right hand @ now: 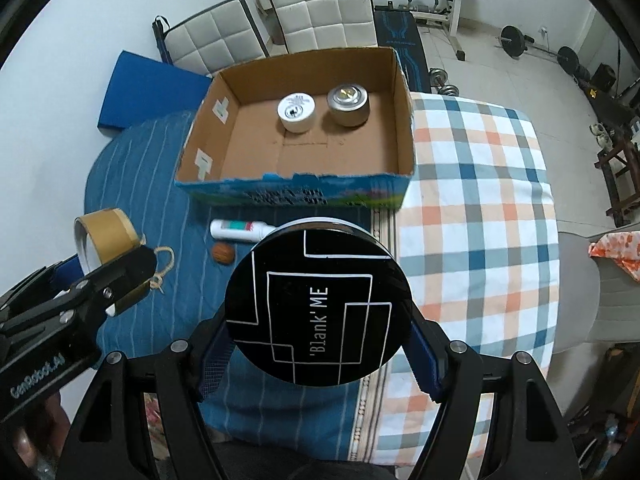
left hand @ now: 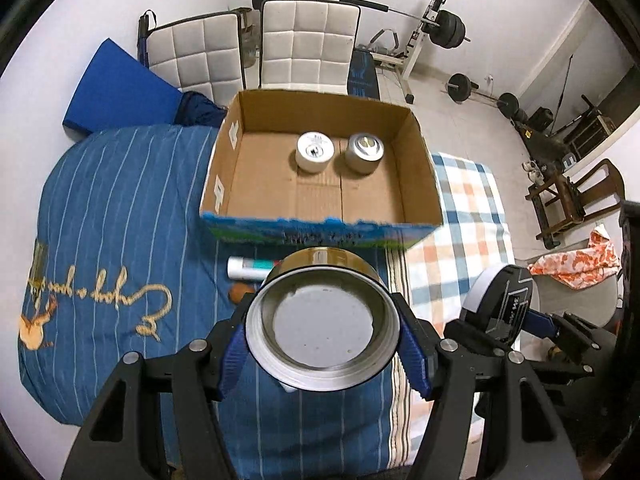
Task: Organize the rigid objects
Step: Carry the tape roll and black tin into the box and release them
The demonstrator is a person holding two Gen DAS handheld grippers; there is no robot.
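Note:
My left gripper (left hand: 323, 354) is shut on a roll of brown tape (left hand: 323, 320), held above the blue striped bedding in front of the cardboard box (left hand: 420, 184). My right gripper (right hand: 320, 344) is shut on a black round tin (right hand: 318, 306) marked "Blank' ME", also held in front of the box (right hand: 404, 120). Each shows in the other's view: the tin (left hand: 502, 304) at right, the tape (right hand: 106, 240) at left. In the box stand a white tin (left hand: 315, 151) (right hand: 296, 112) and a silver tin (left hand: 364, 152) (right hand: 347, 105).
A white tube (right hand: 240, 230) (left hand: 248, 269) and a small brown ball (right hand: 222, 255) lie on the bedding before the box. A twine loop (right hand: 162, 268) lies at left. A checked cloth (right hand: 472, 200) covers the right side. White chairs (left hand: 304, 48) and weights stand behind.

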